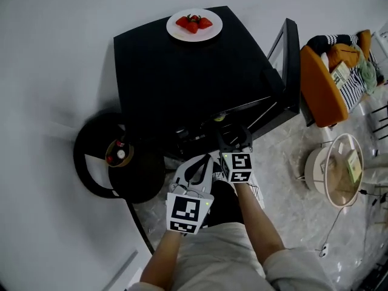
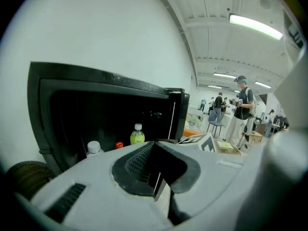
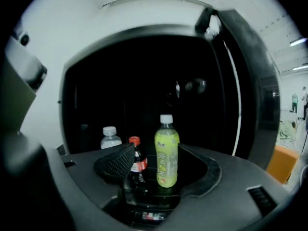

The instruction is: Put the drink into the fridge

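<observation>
One black mini fridge stands on the floor with its door swung wide to the right and a plate of strawberries on its roof. Both tools are held low in front of the opening. The right tool has its jaws spread wide: the green drink bottle shows between them, but it stands upright on the fridge's shelf and neither pad presses on it. The left tool looks drawn together with nothing in it. Just left of the drink stand a cola bottle and, further left, a water bottle. The placing looks done, so the care now lies in drawing the right tool straight back, jaws kept wide and level so neither pad clips the drink or nudges the cola. Only once it is clear of the opening should a tool reach for the door.
</observation>
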`<state>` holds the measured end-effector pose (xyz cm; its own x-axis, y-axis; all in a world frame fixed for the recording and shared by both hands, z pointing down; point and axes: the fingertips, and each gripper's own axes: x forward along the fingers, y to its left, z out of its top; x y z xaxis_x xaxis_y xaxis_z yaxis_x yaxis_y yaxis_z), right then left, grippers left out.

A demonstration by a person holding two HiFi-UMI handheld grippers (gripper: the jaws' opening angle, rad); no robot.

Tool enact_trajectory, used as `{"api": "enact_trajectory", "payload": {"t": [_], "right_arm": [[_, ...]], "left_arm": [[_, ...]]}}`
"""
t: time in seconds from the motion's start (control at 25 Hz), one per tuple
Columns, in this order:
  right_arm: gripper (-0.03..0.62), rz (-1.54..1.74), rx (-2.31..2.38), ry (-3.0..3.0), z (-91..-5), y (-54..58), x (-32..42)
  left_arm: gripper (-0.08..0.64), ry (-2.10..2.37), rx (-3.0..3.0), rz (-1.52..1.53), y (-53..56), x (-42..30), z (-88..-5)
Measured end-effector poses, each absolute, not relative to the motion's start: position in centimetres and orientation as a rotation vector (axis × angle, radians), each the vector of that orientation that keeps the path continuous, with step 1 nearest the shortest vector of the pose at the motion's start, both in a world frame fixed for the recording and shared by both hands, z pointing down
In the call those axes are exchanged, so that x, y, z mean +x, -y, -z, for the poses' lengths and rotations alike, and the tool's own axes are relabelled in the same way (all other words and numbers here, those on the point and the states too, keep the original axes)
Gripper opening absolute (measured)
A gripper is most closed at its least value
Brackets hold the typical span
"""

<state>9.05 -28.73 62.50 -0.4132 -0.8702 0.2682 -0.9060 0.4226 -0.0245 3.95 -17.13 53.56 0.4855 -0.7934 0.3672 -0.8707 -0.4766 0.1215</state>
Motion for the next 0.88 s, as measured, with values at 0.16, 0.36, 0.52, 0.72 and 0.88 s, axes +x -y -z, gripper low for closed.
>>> {"api": "enact_trajectory", "payload": {"t": [0.16, 0.36, 0.52, 0.72, 0.88], "right_arm": [[0.265, -0.259, 1.556, 2.478, -59.1, 25.5, 9.0], [0.248, -0.289, 1.544, 2.483, -55.9, 20.7, 9.0], [0.137, -0.305, 1.533, 2.487, -53.6, 17.2, 8.8], [0.073, -0.323, 1.501, 2.494, -52.3, 14.0, 8.6], [0.044, -0.359, 1.515, 2.521, -50.8, 12.1, 8.8]], "left_arm": [[0.008, 1.434, 2.443, -0.377, 15.0, 2.5, -51.1], [0.009, 1.476, 2.409, -0.369, 11.7, -0.2, -49.3], [0.009, 1.496, 2.398, -0.388, 9.5, -1.6, -48.2], [0.009, 1.516, 2.386, -0.379, 7.4, -2.5, -47.8], [0.009, 1.523, 2.358, -0.333, 6.3, -3.1, -47.7]]}}
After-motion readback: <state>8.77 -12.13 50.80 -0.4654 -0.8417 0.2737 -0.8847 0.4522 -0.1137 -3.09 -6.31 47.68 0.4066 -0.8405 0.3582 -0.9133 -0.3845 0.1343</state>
